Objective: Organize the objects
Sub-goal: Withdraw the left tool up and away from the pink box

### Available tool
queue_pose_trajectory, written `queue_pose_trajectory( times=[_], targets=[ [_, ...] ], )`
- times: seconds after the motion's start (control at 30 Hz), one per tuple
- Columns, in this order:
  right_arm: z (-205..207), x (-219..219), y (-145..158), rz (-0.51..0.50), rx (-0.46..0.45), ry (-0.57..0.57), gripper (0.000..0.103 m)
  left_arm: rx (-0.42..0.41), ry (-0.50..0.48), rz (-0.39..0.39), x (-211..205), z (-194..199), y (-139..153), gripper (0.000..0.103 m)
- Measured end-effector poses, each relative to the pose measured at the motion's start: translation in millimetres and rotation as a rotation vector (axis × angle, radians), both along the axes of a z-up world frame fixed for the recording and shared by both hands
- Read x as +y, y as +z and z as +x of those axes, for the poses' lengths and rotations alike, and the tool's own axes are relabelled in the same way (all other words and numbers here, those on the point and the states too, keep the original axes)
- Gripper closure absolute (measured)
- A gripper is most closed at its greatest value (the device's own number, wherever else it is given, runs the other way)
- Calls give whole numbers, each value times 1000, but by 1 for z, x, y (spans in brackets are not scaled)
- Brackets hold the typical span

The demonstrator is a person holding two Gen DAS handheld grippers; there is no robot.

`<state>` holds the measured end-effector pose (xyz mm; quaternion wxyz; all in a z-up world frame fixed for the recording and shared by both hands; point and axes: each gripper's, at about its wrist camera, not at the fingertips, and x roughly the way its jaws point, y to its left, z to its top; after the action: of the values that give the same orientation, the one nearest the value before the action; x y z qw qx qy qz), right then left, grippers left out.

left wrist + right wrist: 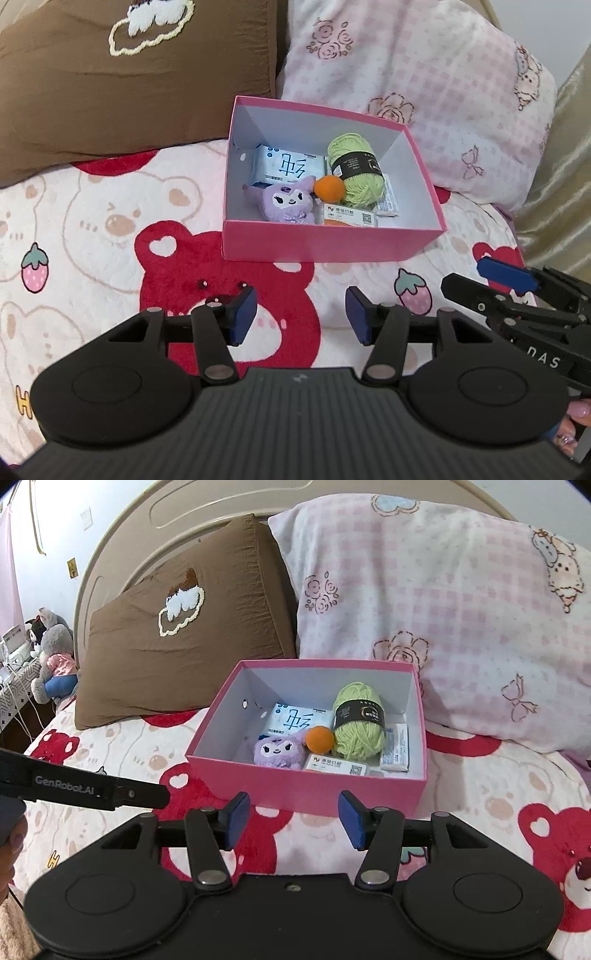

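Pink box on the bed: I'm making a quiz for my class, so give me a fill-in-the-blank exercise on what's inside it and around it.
1. The ball beside the plush is ____ in colour.
2. The yarn in the pink box is light ____.
3. The pillow behind the box's left corner is ____.
4. Both hand-held grippers, left and right, hold ____.

Missing words: orange; green; brown; nothing

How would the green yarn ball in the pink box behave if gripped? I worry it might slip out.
The green yarn ball looks soft, so it would probably squash rather than slip. Its paper band may slide. It looks light, and its rounded shape could let it roll once set down.
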<state>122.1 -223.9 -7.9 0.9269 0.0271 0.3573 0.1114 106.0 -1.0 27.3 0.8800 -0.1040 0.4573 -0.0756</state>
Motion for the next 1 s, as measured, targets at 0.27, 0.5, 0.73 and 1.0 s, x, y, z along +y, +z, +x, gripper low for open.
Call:
queue_pose_trajectory(
  times=[0.27,0.5,0.73,1.0],
  targets=[
    [-23,3,4,-35,1,22,10,-4,10,30,0,-20,5,41],
    [-31,0,4,-16,21,-33,10,6,38,41,5,-30,3,23],
    [-38,-4,0,24,82,-105,10,17,95,62,9,-35,-1,4],
    [-43,-3,-6,-36,101,-107,10,80,93,44,14,-38,-7,4]
  ],
)
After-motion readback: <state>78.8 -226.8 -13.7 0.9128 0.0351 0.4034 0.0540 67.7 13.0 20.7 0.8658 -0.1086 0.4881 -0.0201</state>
